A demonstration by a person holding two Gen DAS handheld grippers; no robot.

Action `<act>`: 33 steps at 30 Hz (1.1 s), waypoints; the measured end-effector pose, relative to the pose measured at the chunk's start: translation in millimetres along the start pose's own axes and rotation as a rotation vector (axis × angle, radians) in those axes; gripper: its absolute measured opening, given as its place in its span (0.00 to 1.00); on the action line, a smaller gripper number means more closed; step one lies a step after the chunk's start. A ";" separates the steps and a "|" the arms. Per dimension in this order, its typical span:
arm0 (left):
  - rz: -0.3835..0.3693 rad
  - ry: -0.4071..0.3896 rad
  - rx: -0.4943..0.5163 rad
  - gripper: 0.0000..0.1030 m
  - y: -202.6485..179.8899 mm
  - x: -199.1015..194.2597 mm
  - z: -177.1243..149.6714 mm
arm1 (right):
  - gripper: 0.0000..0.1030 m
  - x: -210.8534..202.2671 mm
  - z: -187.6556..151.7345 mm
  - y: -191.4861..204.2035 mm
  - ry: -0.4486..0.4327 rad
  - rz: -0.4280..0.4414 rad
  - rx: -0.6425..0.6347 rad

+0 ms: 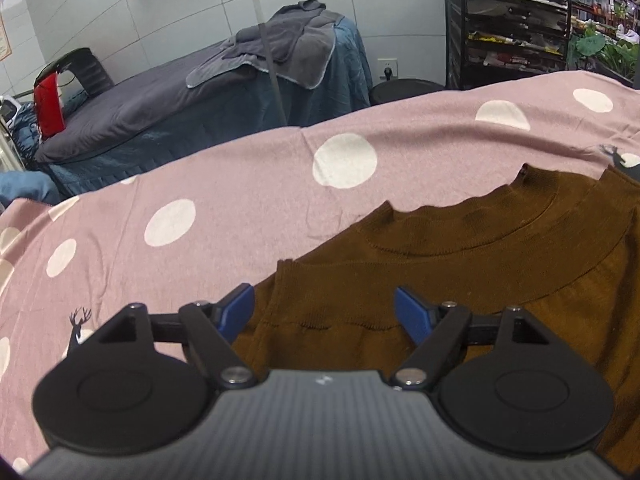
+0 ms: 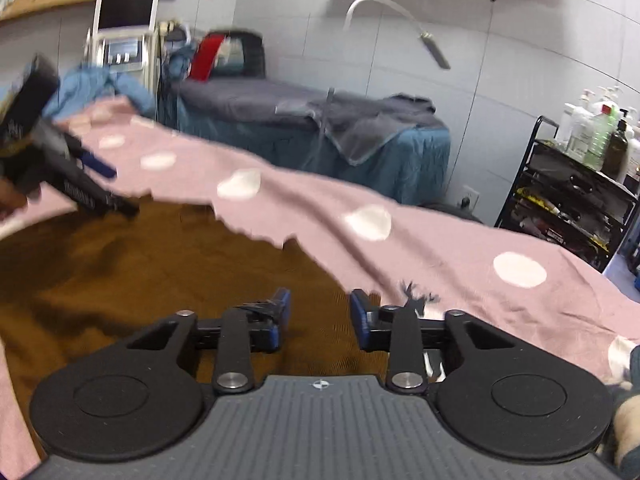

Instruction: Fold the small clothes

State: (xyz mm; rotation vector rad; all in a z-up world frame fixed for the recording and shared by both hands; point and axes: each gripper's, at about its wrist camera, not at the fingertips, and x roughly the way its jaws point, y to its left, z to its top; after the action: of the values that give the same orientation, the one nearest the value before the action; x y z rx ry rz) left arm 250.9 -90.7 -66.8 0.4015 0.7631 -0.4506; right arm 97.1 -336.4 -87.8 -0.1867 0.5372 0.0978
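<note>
Brown sweater (image 1: pixel 460 280) flat on dotted pink sheet (image 1: pixel 240 200); left claw (image 1: pixel 324 312) wide, empty; right claw (image 2: pixel 320 312) half-open, empty, lower centre

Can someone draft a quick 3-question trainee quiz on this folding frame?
1. True or false: the brown knit top lies on a pink sheet with white dots.
2. The left gripper is: A) open over the top's edge, B) shut on the sheet, C) out of view.
3. Fill in: behind the sheet stands a bed draped with a grey ____.

Key
1. True.
2. A: jaws apart, nothing pinched.
3. Towel.
</note>
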 end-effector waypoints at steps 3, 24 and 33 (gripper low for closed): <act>0.027 0.021 0.011 0.81 8.0 5.6 -4.7 | 0.52 4.7 -4.8 -3.5 0.021 -0.012 0.031; -0.106 0.029 -0.055 0.06 36.4 61.7 14.8 | 0.62 -4.6 -17.3 -13.5 0.037 -0.011 0.110; 0.007 0.073 -0.164 0.51 64.5 72.9 13.9 | 0.77 -20.1 -17.6 -28.3 0.034 -0.078 0.177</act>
State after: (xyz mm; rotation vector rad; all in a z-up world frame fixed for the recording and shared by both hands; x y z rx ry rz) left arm 339.0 -61.6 -99.3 0.2688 0.8631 -0.3649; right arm 75.1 -368.5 -88.0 -0.0364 0.5689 -0.0286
